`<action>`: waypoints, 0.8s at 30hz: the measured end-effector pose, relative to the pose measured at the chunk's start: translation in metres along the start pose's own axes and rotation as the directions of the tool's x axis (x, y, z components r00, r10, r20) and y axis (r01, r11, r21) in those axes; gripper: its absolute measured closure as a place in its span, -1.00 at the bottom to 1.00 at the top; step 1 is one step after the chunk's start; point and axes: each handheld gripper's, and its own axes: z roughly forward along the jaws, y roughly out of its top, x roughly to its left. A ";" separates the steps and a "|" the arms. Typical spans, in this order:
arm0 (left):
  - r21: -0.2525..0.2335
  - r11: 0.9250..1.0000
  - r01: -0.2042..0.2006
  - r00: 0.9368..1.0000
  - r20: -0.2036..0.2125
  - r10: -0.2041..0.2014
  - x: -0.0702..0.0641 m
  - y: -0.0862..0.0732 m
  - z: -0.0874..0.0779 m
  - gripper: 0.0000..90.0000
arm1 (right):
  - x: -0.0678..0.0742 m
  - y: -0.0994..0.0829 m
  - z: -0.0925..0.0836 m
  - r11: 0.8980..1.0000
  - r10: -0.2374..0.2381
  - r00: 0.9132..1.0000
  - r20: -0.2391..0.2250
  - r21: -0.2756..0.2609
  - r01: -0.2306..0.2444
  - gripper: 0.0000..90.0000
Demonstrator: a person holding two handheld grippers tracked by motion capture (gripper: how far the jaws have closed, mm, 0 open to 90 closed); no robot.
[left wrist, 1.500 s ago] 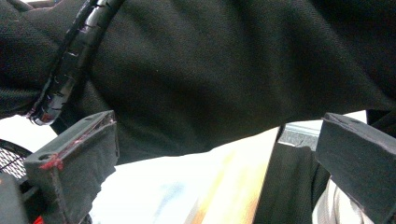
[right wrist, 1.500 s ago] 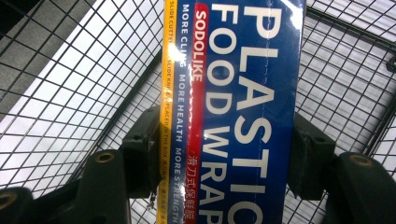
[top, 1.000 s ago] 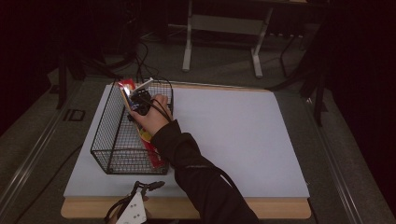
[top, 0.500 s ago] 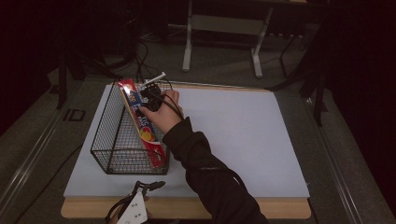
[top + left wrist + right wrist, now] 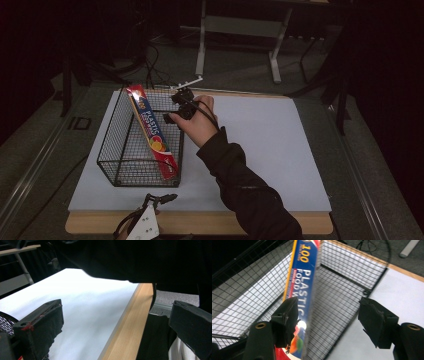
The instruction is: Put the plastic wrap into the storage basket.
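Black wire basket (image 5: 131, 172) holds a long wrap box (image 5: 150, 131).
Right claw (image 5: 176, 106), upper middle, is wide and empty; left claw (image 5: 161, 198), bottom, is wide too.

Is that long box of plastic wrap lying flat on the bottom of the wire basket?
No, the box leans tilted, its far end above the basket's rim.

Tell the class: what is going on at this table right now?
A person's right gripper sits open beside a long plastic food wrap box that stands tilted in a black wire basket on the white table. Its jaws are not closed on the box. The left gripper waits open at the table's near edge.
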 end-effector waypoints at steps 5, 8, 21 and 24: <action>0.005 1.000 0.000 1.000 0.001 0.000 0.000 0.000 0.001 -1.00 | -0.012 -0.009 -0.010 1.000 0.013 1.000 0.016 -0.007 -0.013 -0.28; 0.008 1.000 -0.004 1.000 0.004 0.004 0.000 0.000 0.002 -1.00 | -0.020 -0.015 -0.017 0.999 0.029 0.999 0.017 -0.017 -0.029 -0.28; 0.020 1.000 -0.002 1.000 0.005 0.002 0.001 -0.001 0.005 -1.00 | -0.050 -0.048 -0.054 0.996 0.061 0.998 0.026 -0.068 -0.059 -0.28; 0.019 1.000 -0.002 1.000 0.003 0.002 0.001 -0.001 0.005 -1.00 | -0.055 -0.057 -0.058 0.996 0.060 0.997 0.040 -0.069 -0.057 -0.28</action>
